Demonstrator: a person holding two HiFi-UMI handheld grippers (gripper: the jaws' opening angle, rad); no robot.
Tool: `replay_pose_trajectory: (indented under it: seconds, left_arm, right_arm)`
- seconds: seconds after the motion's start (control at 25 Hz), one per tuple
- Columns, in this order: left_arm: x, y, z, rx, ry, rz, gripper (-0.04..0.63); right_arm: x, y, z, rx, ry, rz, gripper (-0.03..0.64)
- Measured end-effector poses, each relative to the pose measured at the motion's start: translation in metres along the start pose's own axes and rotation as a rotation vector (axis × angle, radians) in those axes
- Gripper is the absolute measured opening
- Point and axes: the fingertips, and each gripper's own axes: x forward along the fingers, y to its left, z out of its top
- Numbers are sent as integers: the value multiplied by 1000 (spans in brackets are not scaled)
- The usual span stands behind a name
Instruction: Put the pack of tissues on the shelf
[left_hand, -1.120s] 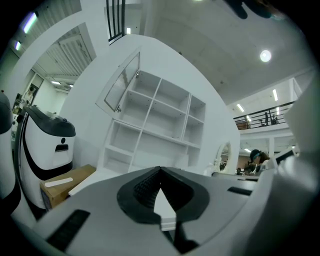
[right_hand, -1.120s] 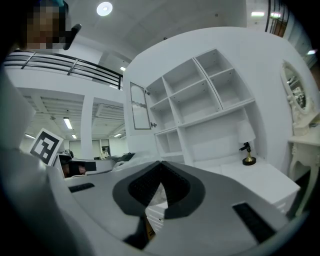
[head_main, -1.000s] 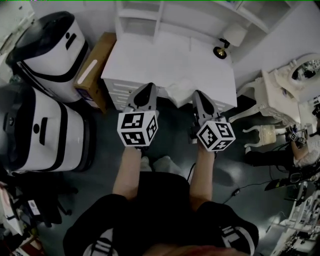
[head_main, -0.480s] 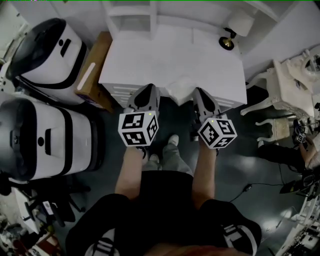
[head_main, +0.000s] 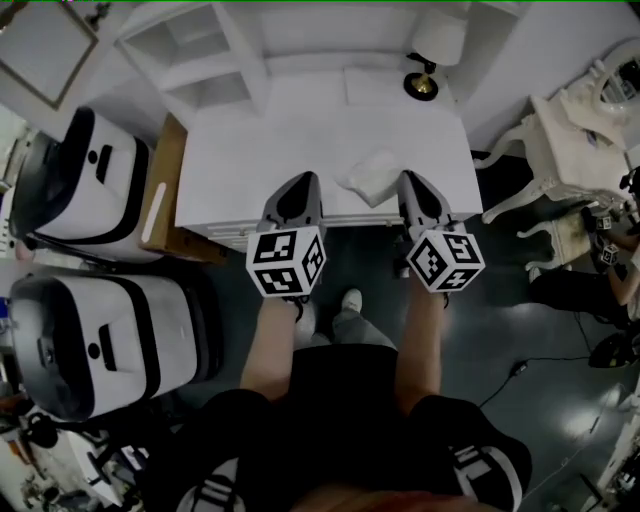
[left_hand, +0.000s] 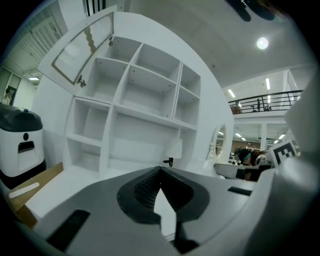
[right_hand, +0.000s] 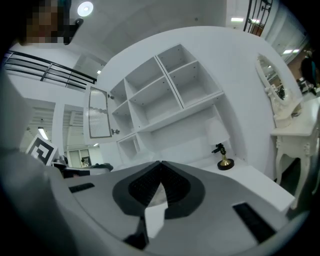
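The pack of tissues is a flat white packet lying on the white desk, near its front edge. It lies between my two grippers and touches neither. My left gripper hovers over the desk's front edge left of the pack, jaws shut and empty. My right gripper hovers to the pack's right, also shut with nothing in it. The white shelf unit stands at the desk's back. In the left gripper view its open compartments rise beyond the shut left gripper. The right gripper view shows the right gripper shut before the shelves.
A small lamp with a brass foot stands at the desk's back right. Two white-and-black machines and a cardboard box stand left of the desk. A white ornate table is at the right.
The person has stepped up to the desk, so both grippers now reach over its front edge beside the pack. Both stay shut.
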Motion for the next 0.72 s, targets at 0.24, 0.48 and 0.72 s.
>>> replay_pose_trajectory:
  seconds: [0.24, 0.48, 0.72]
  left_arm:
    - [40, -42, 17, 36, -26, -42, 11]
    - [54, -30, 27, 34, -48, 10, 11]
    - [67, -3, 45, 37, -66, 48, 11]
  right_arm:
    - [3, -58, 35, 56, -61, -14, 20]
    - [29, -58, 46, 49, -65, 51, 20]
    - [69, -38, 44, 53, -40, 114, 20]
